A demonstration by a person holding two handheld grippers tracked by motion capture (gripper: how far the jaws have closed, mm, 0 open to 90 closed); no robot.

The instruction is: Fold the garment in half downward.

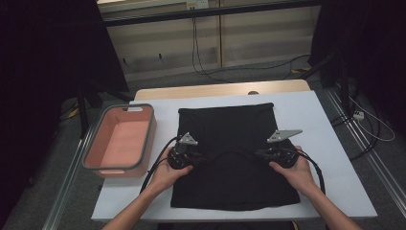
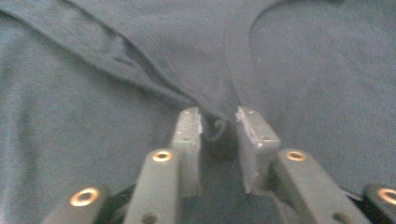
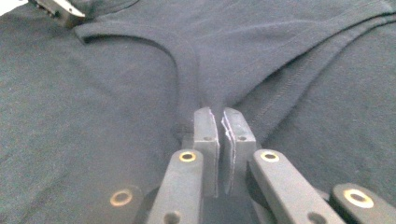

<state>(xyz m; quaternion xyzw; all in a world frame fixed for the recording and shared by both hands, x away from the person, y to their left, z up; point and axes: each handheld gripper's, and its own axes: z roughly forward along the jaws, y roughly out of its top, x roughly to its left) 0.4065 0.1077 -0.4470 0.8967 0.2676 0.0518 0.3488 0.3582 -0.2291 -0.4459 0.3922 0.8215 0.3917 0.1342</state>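
Note:
A black shirt (image 1: 225, 129) lies folded flat in the middle of the white table (image 1: 330, 143). My left gripper (image 1: 202, 157) lies on the shirt's left half and points right, at the curved neckline. In the left gripper view its jaws (image 2: 218, 119) stand a little apart, with a bunched fold of the shirt (image 2: 140, 42) pinched between the pads. My right gripper (image 1: 261, 153) lies on the right half and points left. Its pads (image 3: 220, 114) are pressed nearly together on the neckline edge of the shirt (image 3: 280, 56). The left gripper's tip (image 3: 60, 10) shows at the far end of the neckline.
A pink basket (image 1: 119, 139) with a grey rim stands at the table's left edge, beside the shirt. Bare white table shows to the right of the shirt. Cables run across the floor beyond the far edge.

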